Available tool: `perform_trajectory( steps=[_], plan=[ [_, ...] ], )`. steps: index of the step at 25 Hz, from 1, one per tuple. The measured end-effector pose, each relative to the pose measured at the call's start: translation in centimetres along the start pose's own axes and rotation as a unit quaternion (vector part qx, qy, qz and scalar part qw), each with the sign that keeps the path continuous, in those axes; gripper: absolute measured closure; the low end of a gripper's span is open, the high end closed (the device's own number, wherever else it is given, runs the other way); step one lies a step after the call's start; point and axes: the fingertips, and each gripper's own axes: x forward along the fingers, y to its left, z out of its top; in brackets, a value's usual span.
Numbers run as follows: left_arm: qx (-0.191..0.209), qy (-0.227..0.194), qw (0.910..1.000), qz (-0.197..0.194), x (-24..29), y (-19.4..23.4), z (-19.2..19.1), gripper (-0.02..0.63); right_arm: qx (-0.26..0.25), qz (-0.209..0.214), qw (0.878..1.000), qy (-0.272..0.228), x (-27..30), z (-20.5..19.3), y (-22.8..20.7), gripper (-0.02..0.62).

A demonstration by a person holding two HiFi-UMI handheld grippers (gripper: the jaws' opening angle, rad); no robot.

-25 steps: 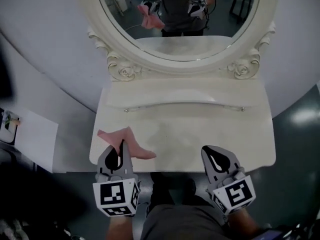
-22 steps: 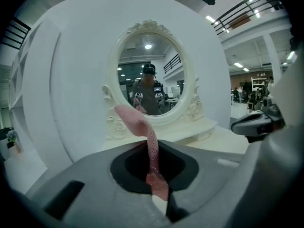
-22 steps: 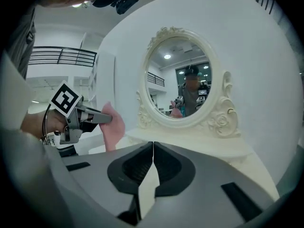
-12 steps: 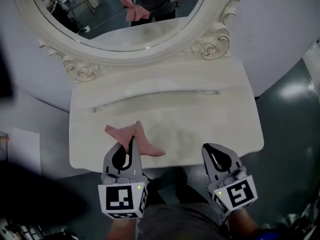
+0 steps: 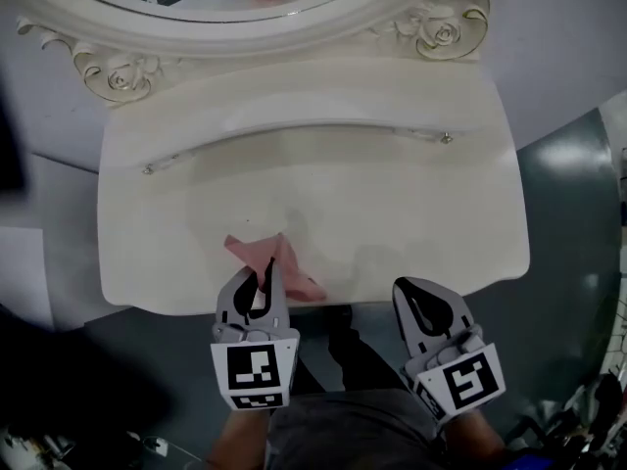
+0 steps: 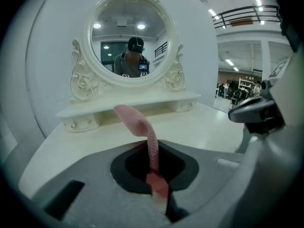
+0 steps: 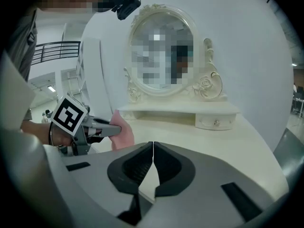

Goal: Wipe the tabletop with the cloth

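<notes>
A pink cloth [image 5: 284, 264] is pinched in my left gripper [image 5: 265, 284], which is shut on it at the front edge of the cream dressing-table top [image 5: 392, 213]. In the left gripper view the cloth [image 6: 141, 125] rises from between the jaws and flops forward over the tabletop [image 6: 199, 127]. My right gripper [image 5: 421, 306] hangs shut and empty off the table's front edge, right of the left one. In the right gripper view the jaws [image 7: 152, 151] meet, and the cloth [image 7: 122, 133] shows at the left in the other gripper.
An oval mirror in an ornate white frame [image 5: 446, 29] stands at the back of the table, above a shallow drawer with small knobs [image 5: 446, 138]. A white curved wall lies behind. Grey floor [image 5: 573, 184] surrounds the table; the person's legs [image 5: 343, 429] are below its front edge.
The view has moved closer and downward over the table. The left gripper with the cloth has shifted right along the front edge. The right gripper has stayed shut off the edge.
</notes>
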Motion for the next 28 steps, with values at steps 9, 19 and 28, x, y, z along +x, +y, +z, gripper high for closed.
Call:
perform_trajectory(
  steps=[9, 19, 28],
  plan=[
    [0.006, 0.043, 0.999, -0.012, 2.6, 0.2, -6.3, 0.586, 0.004, 0.008, 0.999, 0.031, 2.1, -3.5, 1.8, 0.58],
    [0.008, 0.048, 0.9988, -0.006, 2.2, 1.9, -7.1, 0.586, -0.002, 0.022, 0.999, 0.049, 3.8, -4.3, 4.4, 0.58],
    [0.001, 0.065, 0.9975, 0.027, 0.4, 7.0, -8.5, 0.586, -0.012, 0.045, 0.997, 0.055, 6.2, -3.3, 7.9, 0.58]
  ],
)
